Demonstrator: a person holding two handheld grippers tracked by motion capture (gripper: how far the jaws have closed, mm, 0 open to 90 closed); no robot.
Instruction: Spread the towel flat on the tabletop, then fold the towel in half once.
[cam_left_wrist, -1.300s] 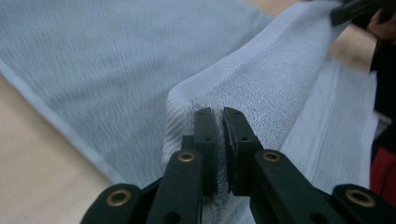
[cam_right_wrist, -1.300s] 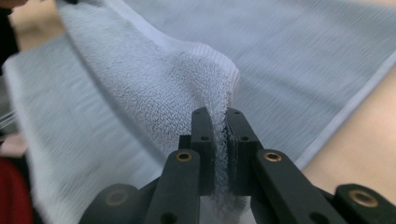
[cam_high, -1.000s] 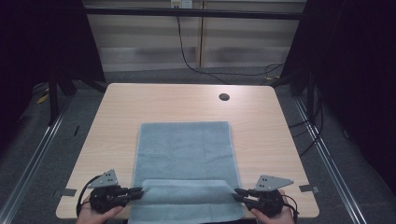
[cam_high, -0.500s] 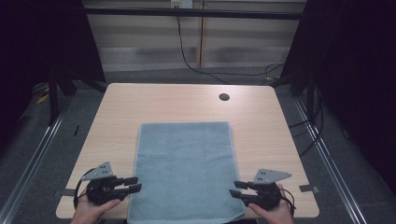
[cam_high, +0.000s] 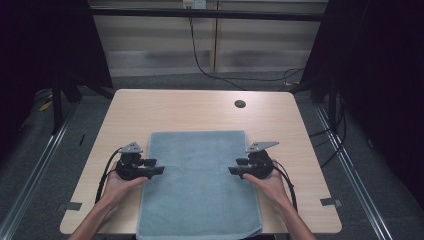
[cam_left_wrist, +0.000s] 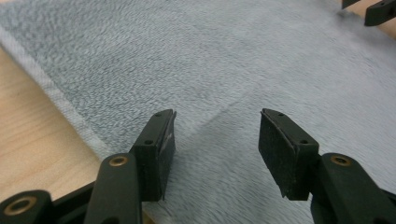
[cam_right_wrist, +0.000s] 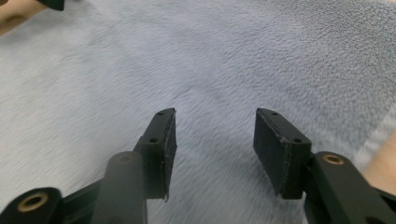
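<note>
Hovering with their fingers apart and nothing between them, the left gripper and the right gripper face each other across a grey-blue towel. In the left gripper view the fingers stand over the nap just inside the towel's hemmed side edge, with bare wood close beside; in the right gripper view the fingers likewise sit just in from the opposite edge. Each gripper is at its own side, about midway along the towel's length, so neither hand is nearer than the other.

The towel lies flat with its long axis running away from the person, its near end hanging slightly over the front edge. Its side hems lie directly below and just outward of each pair of fingers, so I judge a grasp would call for a short drop and closing on the edge.

The tabletop is pale wood with a small dark cable hole near its far edge. Beyond it, cables trail down a pale wall between dark curtains.
</note>
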